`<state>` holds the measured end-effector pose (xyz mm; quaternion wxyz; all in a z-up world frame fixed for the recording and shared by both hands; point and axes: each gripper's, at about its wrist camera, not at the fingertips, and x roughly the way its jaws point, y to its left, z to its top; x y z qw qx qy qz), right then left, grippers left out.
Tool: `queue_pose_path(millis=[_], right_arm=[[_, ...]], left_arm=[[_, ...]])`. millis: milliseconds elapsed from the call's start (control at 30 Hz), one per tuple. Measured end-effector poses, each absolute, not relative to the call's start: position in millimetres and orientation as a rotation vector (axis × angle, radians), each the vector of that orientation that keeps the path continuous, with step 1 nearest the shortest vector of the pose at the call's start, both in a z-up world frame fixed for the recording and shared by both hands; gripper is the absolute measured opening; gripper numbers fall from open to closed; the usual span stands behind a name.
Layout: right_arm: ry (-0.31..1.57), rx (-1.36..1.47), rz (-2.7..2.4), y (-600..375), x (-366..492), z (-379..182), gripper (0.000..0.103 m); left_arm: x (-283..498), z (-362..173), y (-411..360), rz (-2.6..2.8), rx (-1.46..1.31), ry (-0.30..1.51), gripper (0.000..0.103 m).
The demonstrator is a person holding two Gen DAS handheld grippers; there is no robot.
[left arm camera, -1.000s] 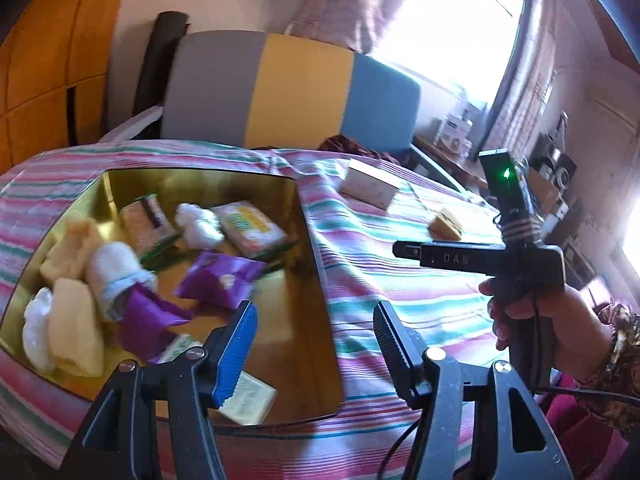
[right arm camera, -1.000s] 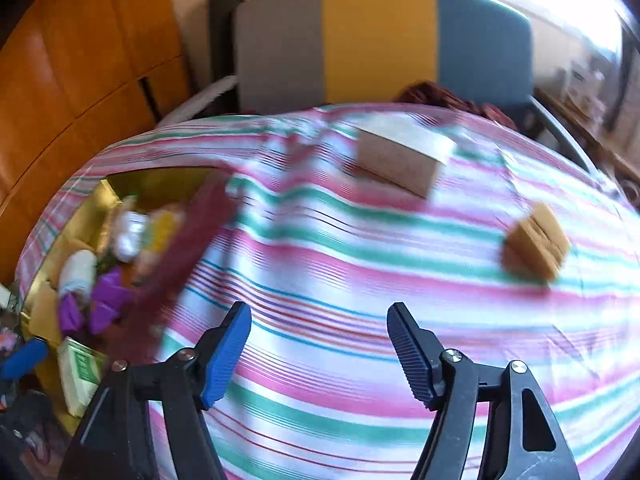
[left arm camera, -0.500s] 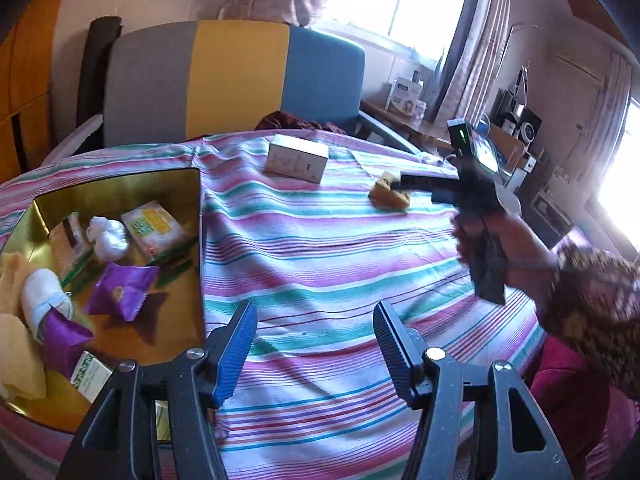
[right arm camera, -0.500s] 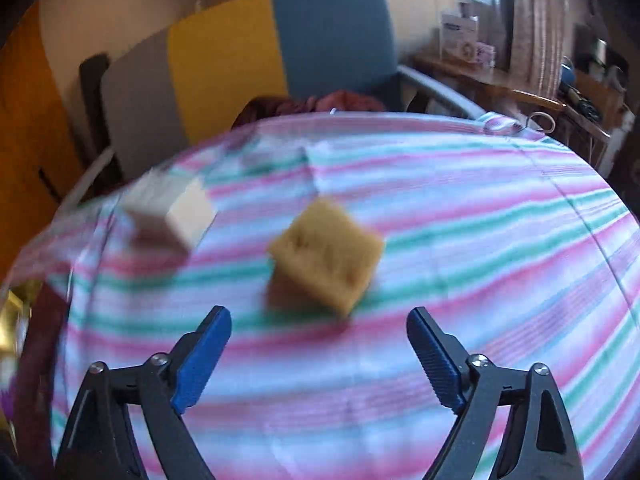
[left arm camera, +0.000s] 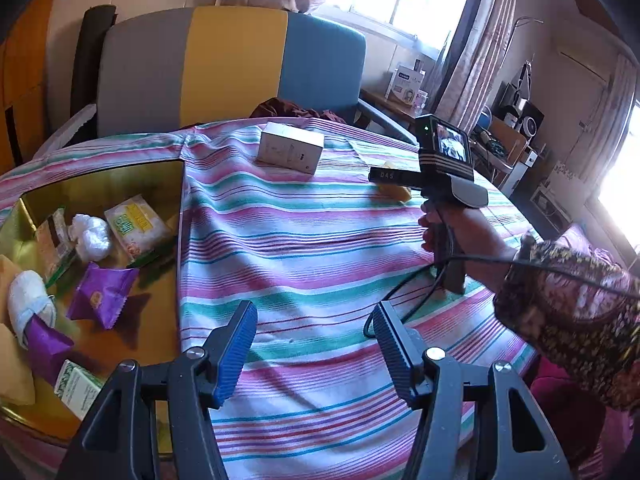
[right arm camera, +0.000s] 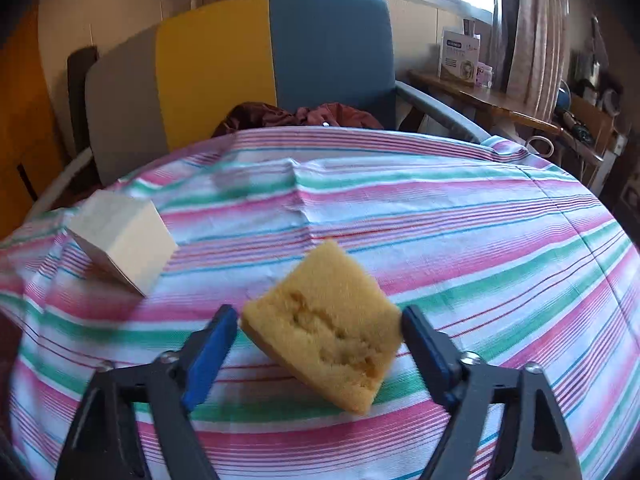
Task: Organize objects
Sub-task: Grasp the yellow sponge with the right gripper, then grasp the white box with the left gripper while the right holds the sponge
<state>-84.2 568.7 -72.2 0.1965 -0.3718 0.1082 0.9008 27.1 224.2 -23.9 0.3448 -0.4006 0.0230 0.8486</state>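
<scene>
A yellow sponge (right arm camera: pixel 326 324) lies on the striped tablecloth (right arm camera: pixel 460 216), between the open jaws of my right gripper (right arm camera: pixel 316 334), which do not touch it. In the left wrist view the sponge (left arm camera: pixel 396 191) is mostly hidden behind the right gripper's body (left arm camera: pixel 442 164). A white box (right arm camera: pixel 120 240) sits to the sponge's left; it also shows in the left wrist view (left arm camera: pixel 290 147). My left gripper (left arm camera: pixel 314 340) is open and empty over the cloth, beside a gold tray (left arm camera: pixel 100 184) holding purple packets (left arm camera: pixel 100 294), white bundles and small cartons.
A grey, yellow and blue chair (left arm camera: pixel 224 68) stands behind the table with a dark red cloth (right arm camera: pixel 296 116) on its seat. A wooden shelf with boxes (right arm camera: pixel 460 56) stands at the right under the window. The gripper's cable (left arm camera: pixel 416 288) trails over the cloth.
My right gripper has swung right from the tray side and closed in on the sponge, which now sits between its jaws. The left gripper has drifted right, away from the tray.
</scene>
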Motion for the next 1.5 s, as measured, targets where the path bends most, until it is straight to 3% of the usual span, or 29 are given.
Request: queue_pose_path(millis=[167,467,733,833,933,1033,1167,1400,1500], right_arm=[[0.310,-0.995,2.530,569,-78,-71,0.066],[0.279,-0.904,2.554,561,-67,-66,0.066],[0.365,-0.896,2.521,573,-63,-71,0.066],[0.380,-0.894,2.510,576,-63,-73,0.066],[0.382,-0.880,2.509,576,-61,-73,0.066],[0.381,-0.876,2.509,575,-61,-74,0.066],[0.377,-0.885,2.508,575,-62,-75,0.067],[0.367,-0.896,2.505,574,-63,-77,0.067],[0.374,-0.898,2.505,574,-63,-77,0.067]], left_arm=[[11,-19,239,2.196,-1.048,0.036,0.061],[-55,4,287,2.215,-1.061,-0.028,0.065],[-145,-18,359,2.221,-1.240,-0.038,0.066],[-178,-33,377,2.173,-1.368,-0.175,0.067],[-207,-46,389,2.171,-1.481,-0.327,0.075],[-230,-54,395,2.189,-1.559,-0.473,0.077],[-253,-58,399,2.282,-1.621,-0.566,0.079],[-275,-77,416,2.298,-1.732,-0.409,0.084],[-270,-82,416,2.344,-1.732,-0.174,0.082]])
